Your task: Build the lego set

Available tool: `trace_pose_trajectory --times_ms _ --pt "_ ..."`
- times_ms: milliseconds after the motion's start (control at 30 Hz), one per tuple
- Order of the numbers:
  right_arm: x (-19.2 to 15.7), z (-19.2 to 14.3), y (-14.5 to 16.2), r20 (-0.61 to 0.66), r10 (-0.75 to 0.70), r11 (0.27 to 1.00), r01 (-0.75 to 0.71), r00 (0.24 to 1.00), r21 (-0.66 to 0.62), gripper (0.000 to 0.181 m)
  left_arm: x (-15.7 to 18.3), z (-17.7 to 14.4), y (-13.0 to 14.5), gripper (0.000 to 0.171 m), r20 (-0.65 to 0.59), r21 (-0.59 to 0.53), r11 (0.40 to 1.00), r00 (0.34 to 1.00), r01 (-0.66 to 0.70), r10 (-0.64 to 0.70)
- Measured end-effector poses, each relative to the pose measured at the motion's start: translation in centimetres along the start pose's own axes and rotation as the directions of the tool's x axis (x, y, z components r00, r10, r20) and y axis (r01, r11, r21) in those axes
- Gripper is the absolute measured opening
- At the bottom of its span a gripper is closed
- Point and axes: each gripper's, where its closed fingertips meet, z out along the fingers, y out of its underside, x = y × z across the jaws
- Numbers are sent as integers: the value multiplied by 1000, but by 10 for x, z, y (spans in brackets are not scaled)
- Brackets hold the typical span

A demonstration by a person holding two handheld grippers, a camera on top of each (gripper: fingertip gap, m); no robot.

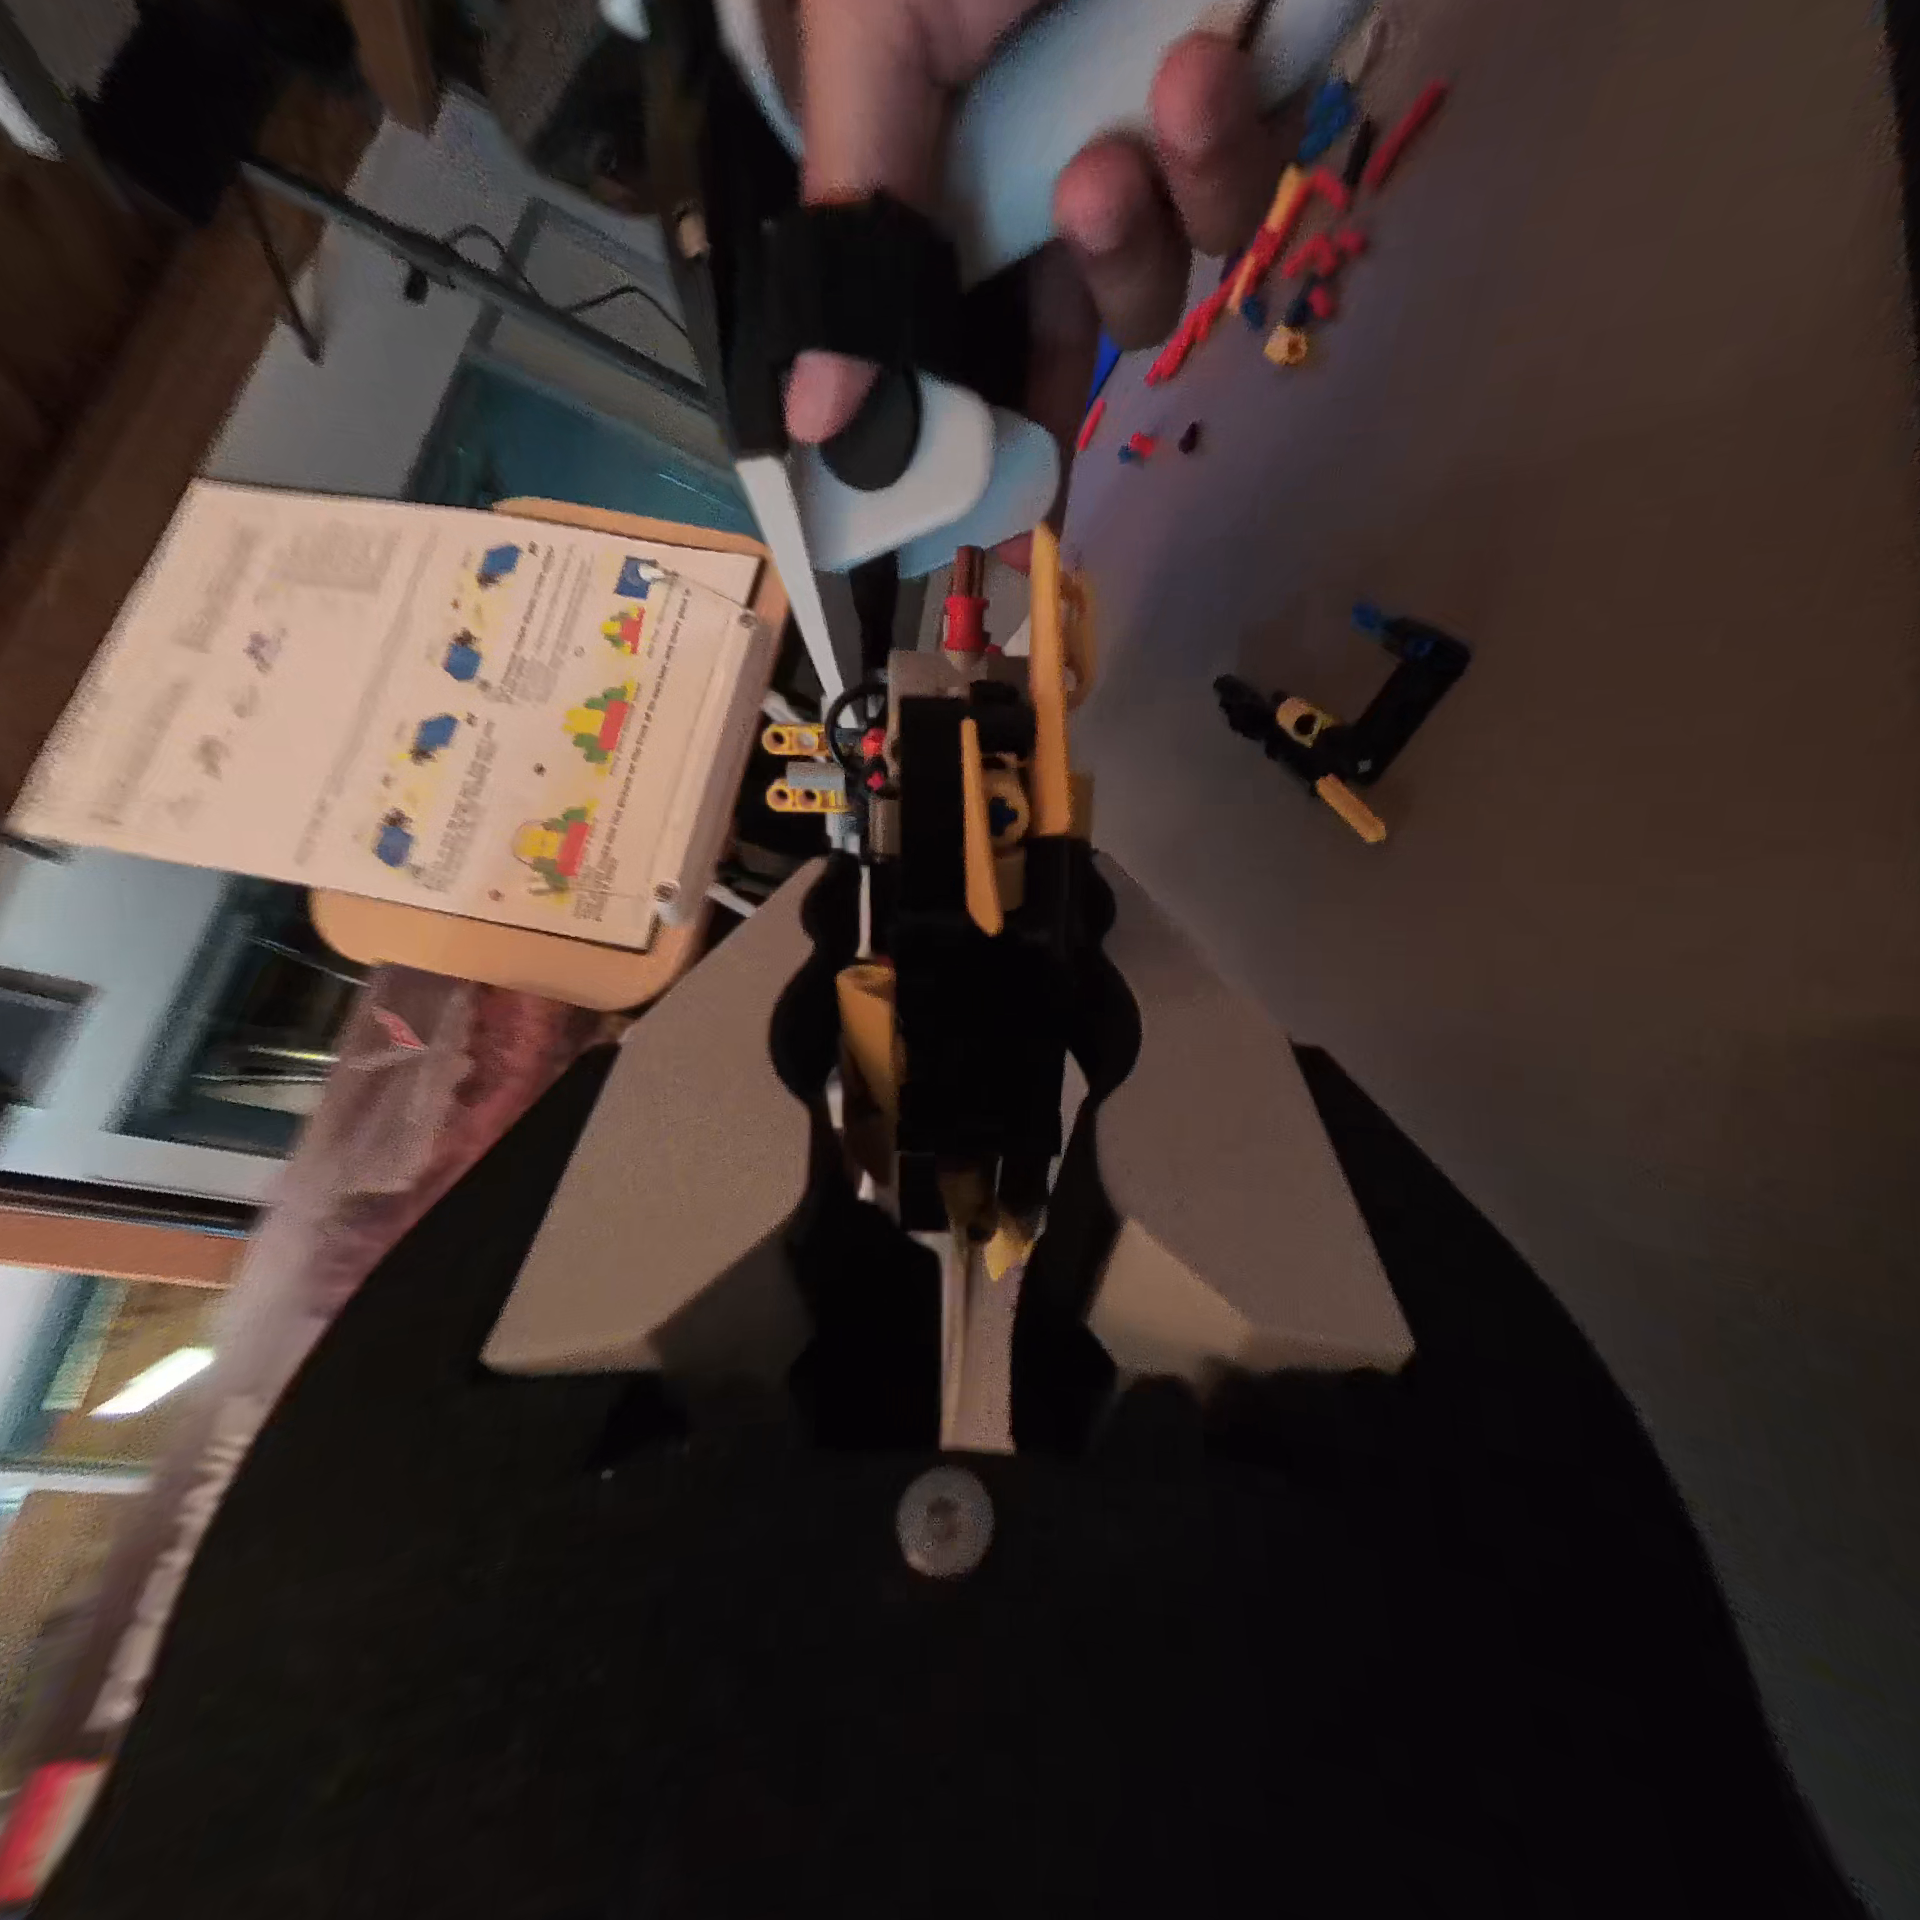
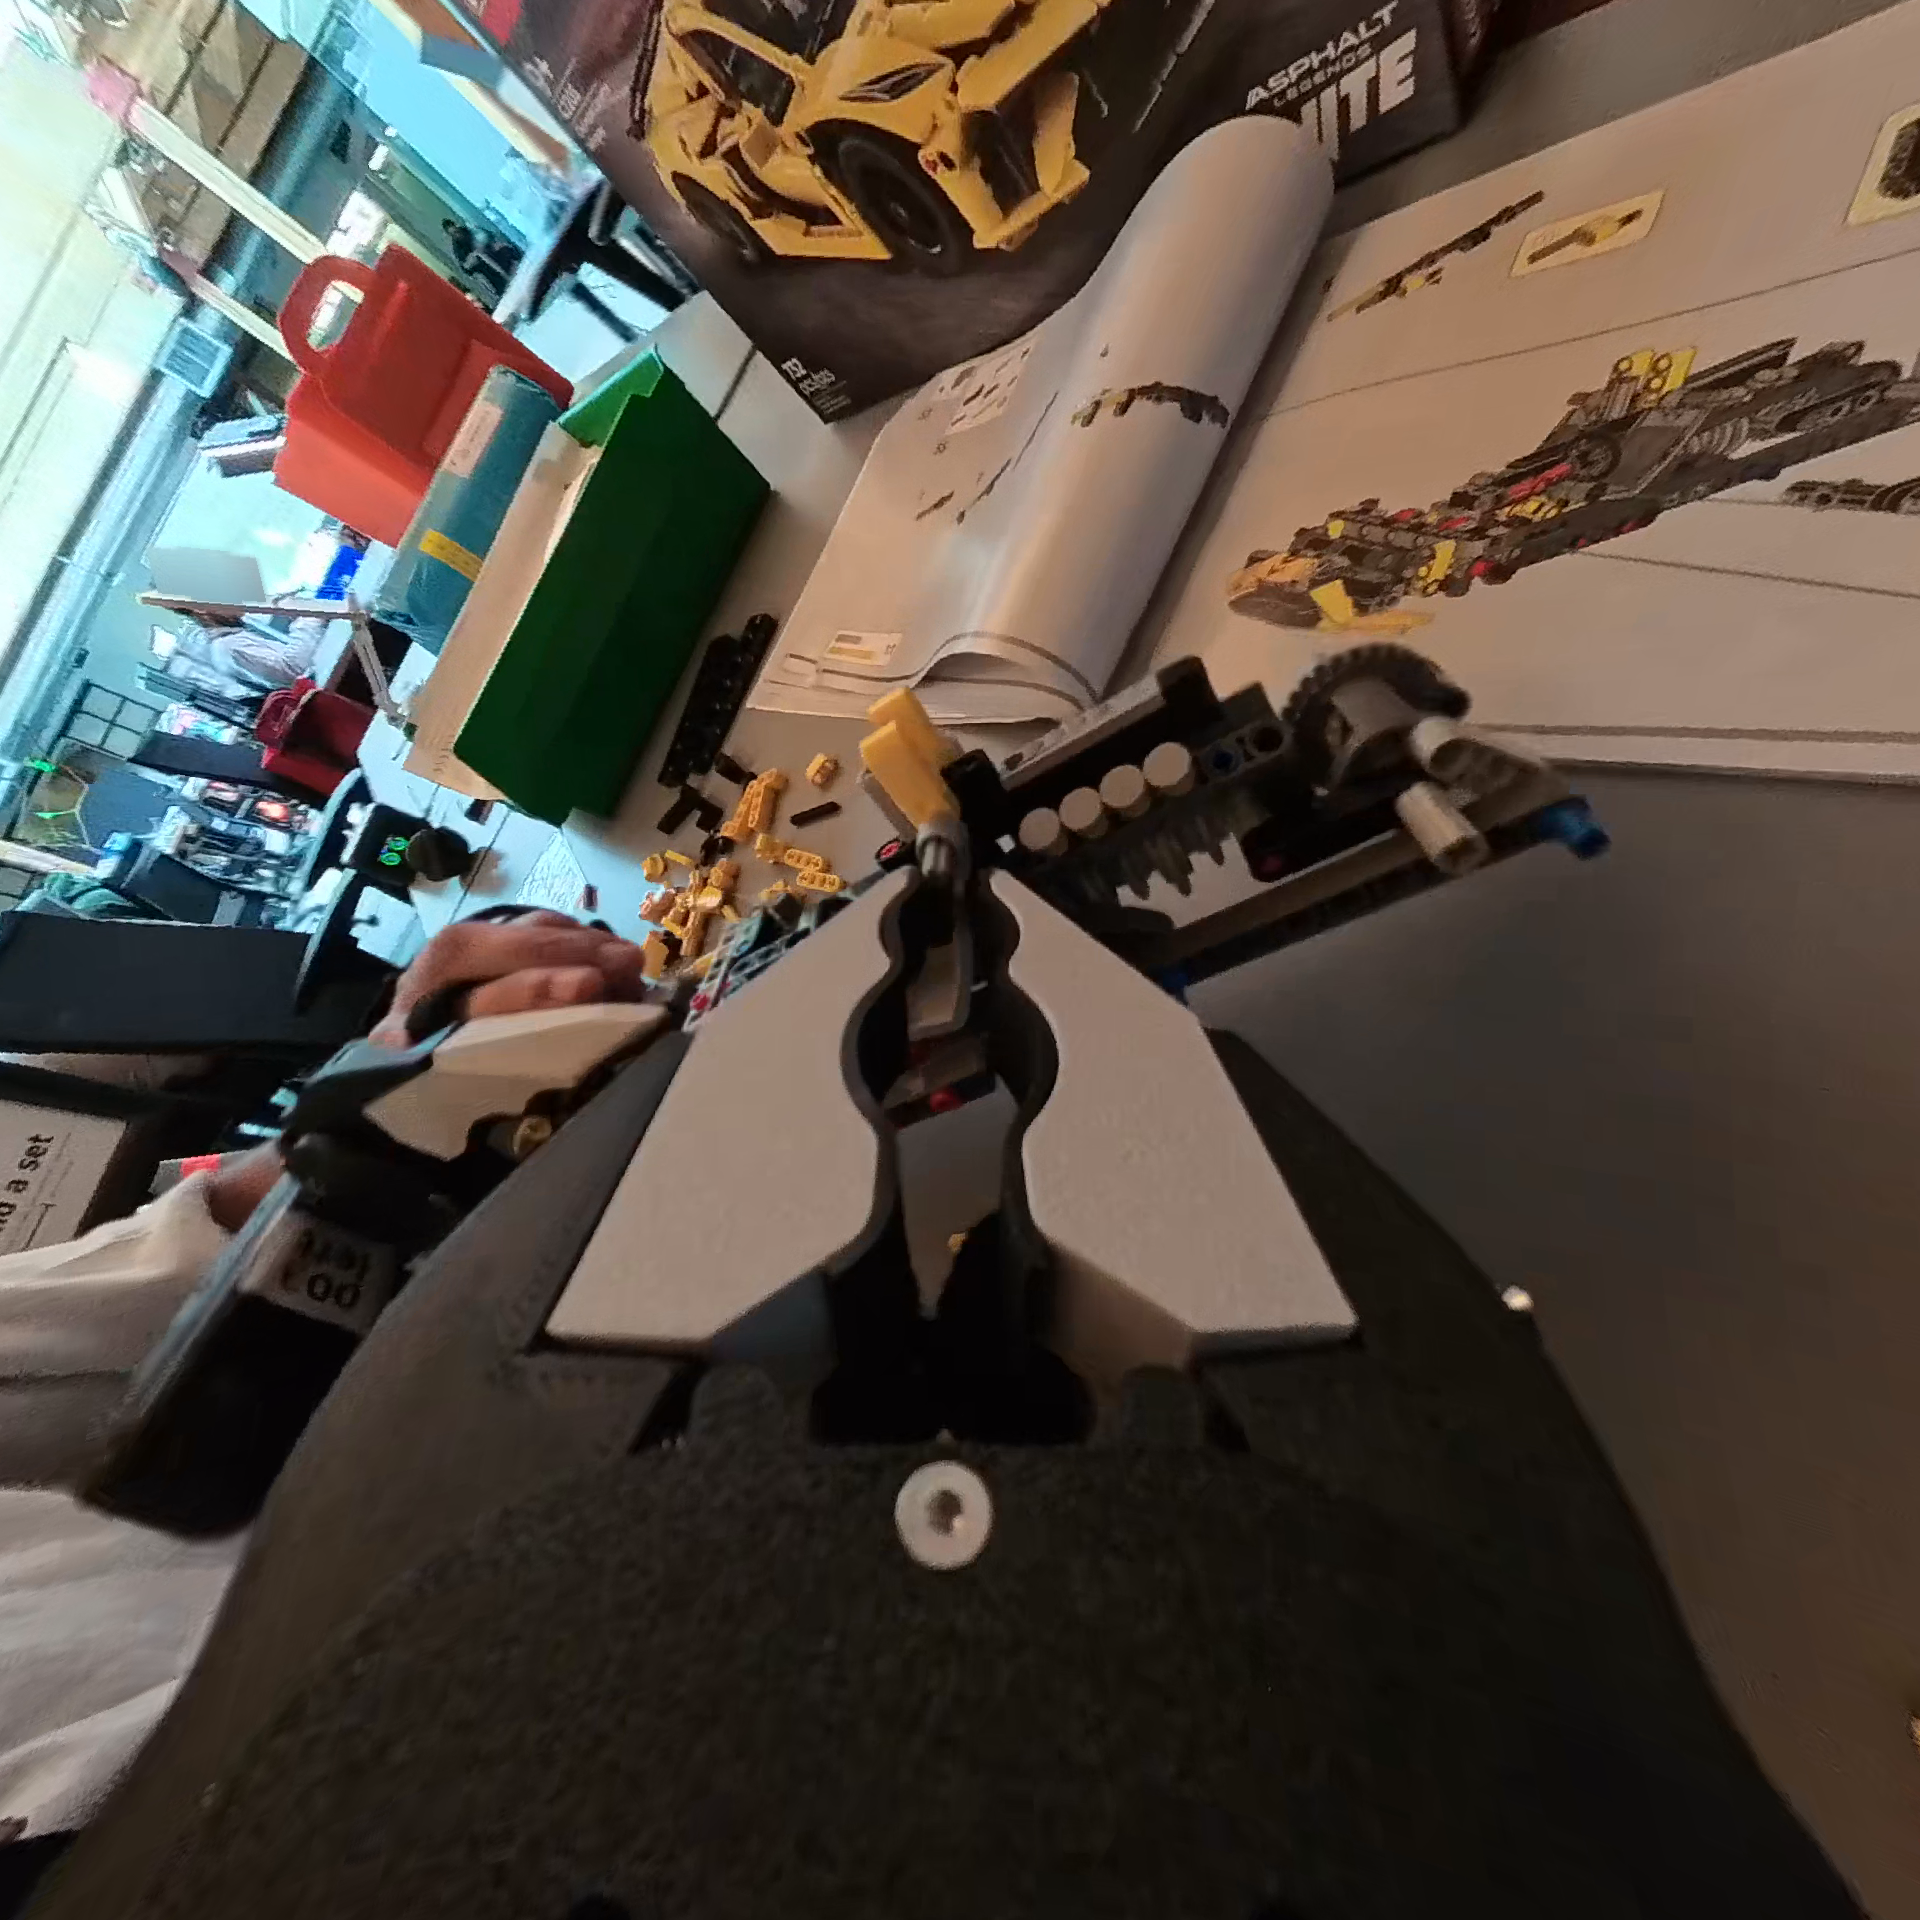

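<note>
Both hand-held grippers, left [image 1: 956, 935] and right [image 2: 951, 914], clamp the half-built lego car [image 1: 977, 831] above the tabletop [image 1: 1558, 1039]. Light, rigid, likely fragile; best held by its black frame.

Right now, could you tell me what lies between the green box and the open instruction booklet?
In the right wrist view, a long black beam lies on the table between the green box and the instruction booklet.

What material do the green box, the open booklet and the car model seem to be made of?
Green box: probably matte cardboard or plastic; flat, even colour, sharp edges, no shine.
Booklet: paper with a slight sheen; its pages curl and bend over.
Car model: hard moulded plastic, likely; smooth beams, round pins and a toothed gear, with faint highlights.
</note>
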Motion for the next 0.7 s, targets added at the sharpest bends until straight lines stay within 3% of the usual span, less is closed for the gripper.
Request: trace_pose_trajectory --times_ms 133,267,367,467,533,600,700 --pt "1 6 7 71 13 999 -10 997 -44 22 3 -2 9 35 -129 27 967 960 252 -247" --pt "-5 5 9 141 8 999 -2 990 -47 27 0 -4 15 35 -142 45 951 944 307 -299" --pt "-11 -7 12 197 -81 995 92 977 -48 32 -2 -5 19 35 -150 41 931 923 363 -353" --pt "-17 -29 6 224 -244 969 231 943 83 30 -6 -8 23 35 -156 38 908 900 416 -406" --pt "-12 -37 9 170 -342 935 317 924 160 31 -8 -8 26 35 -155 33 901 893 433 -423" --pt "8 -39 15 20 -420 892 409 907 193 31 -8 -8 28 36 -153 26 901 893 432 -424" --pt "33 -43 21 -161 -447 870 469 880 151 35 -7 -8 29 35 -147 22 906 897 424 -416"
